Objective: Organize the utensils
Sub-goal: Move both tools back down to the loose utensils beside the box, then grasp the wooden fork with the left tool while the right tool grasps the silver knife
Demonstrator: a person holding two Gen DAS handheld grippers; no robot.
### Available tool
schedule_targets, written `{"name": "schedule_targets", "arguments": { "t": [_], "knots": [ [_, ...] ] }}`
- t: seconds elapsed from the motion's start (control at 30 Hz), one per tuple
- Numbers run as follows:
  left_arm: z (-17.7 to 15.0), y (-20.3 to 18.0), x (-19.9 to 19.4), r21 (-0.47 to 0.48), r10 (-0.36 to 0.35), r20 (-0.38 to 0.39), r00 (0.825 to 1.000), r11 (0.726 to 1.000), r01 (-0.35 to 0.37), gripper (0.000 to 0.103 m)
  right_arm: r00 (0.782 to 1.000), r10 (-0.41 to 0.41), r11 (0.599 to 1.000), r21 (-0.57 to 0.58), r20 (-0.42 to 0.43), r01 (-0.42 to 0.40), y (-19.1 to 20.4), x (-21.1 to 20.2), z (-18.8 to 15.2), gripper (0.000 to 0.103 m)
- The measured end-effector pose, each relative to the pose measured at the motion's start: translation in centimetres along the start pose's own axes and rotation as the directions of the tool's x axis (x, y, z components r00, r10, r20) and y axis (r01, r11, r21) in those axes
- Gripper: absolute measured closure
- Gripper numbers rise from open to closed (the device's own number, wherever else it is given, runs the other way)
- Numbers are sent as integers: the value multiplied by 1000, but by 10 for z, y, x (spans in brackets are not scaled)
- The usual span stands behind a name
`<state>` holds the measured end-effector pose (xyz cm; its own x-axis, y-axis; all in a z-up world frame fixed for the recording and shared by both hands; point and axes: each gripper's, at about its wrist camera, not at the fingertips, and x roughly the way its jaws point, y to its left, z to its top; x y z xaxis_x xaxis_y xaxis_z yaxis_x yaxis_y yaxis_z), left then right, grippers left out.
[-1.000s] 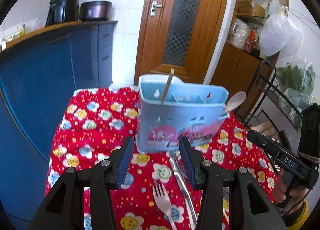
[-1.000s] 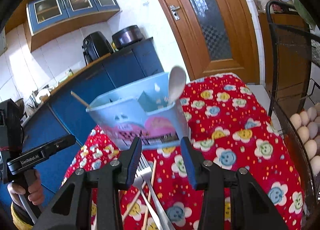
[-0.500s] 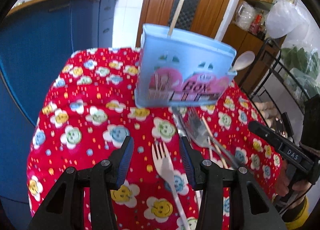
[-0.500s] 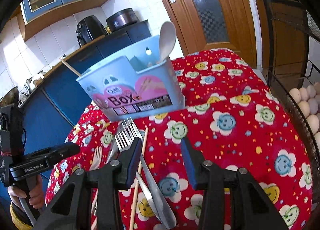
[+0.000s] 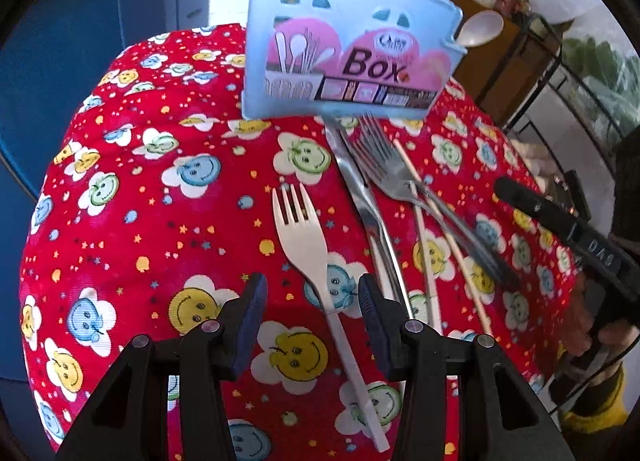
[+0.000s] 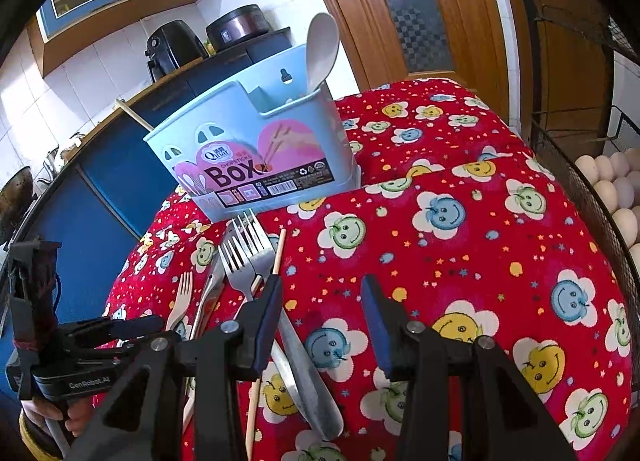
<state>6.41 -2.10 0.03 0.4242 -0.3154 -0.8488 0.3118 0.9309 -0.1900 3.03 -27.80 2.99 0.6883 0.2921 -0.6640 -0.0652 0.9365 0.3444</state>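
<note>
A light blue utensil box (image 5: 344, 45) stands at the far side of the red smiley tablecloth (image 5: 132, 201), with a white spoon (image 5: 480, 27) and one chopstick (image 6: 134, 117) in it. A cream plastic fork (image 5: 308, 245) lies in front of it, its handle running between the fingers of my open left gripper (image 5: 312, 297), which hovers above it. Right of it lie metal forks (image 5: 384, 165), a knife (image 5: 360, 197) and chopsticks (image 5: 424, 229). My right gripper (image 6: 322, 301) is open and empty above the cloth, just right of the metal forks (image 6: 244, 257). The box (image 6: 256, 157) shows there too.
Blue kitchen cabinets (image 5: 80, 21) run along the left of the table. A black wire rack (image 6: 580, 109) holding eggs (image 6: 612, 189) stands at the right. A wooden door (image 6: 400, 1) is behind the table.
Both grippers have dropped lower and tilted down toward the cloth. The left one now straddles the cream fork's handle; the right one has come down beside the metal forks.
</note>
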Motion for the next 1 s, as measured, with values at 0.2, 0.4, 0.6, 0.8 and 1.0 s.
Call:
{"name": "schedule_targets", "arguments": {
  "t": [0.2,0.4,0.6,0.8,1.0],
  "knots": [
    [0,-7,8,44,33,4,999,998,-33,55,1000,4,1000,1,-4,-4,0,0,-2,59],
    [6,-12,12,85,57,15,998,995,-58,73,1000,12,1000,-13,-17,-12,7,0,-5,59],
    [7,2,9,9,12,29,999,1000,-12,84,999,21,999,-40,-30,-22,21,1,-5,59],
    [4,21,-3,-86,-27,91,996,996,35,85,996,56,996,-71,-67,-61,44,8,-3,59],
    [3,44,-22,-143,14,167,986,990,11,85,984,95,990,-87,-149,-109,69,29,-5,59]
  ]
}}
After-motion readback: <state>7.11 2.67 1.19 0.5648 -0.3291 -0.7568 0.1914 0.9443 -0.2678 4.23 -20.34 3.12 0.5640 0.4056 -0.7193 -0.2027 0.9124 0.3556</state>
